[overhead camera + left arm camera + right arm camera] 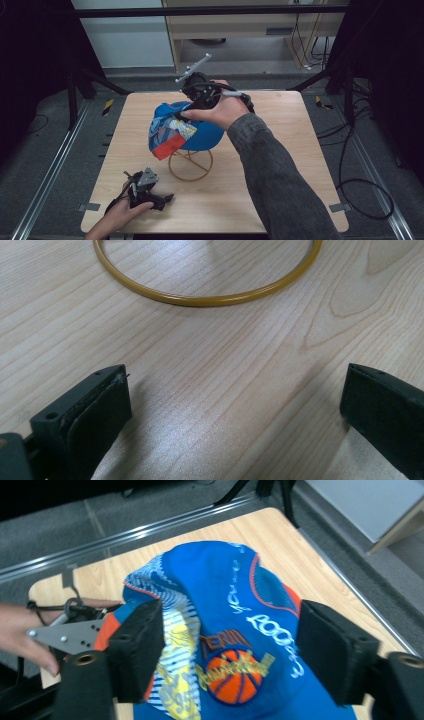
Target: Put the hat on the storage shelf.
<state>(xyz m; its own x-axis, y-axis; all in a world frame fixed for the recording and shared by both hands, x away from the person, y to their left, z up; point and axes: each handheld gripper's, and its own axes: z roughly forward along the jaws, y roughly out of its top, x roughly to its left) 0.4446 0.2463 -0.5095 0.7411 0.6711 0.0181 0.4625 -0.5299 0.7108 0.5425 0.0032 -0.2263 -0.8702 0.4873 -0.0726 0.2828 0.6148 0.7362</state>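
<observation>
**Right jaws spread over the cap on its stand**

My right gripper (227,660) hovers just above the blue basketball cap (187,127), jaws wide apart with the crown lying between and below them; its printed panel droops toward the left. The cap sits on a gold wire stand (190,165) mid-bench (280,200). My left gripper (145,190) rests low on the bench near the front edge, jaws apart and empty, the stand's ring just ahead. The right is nearer by far; nothing blocks it.
</observation>
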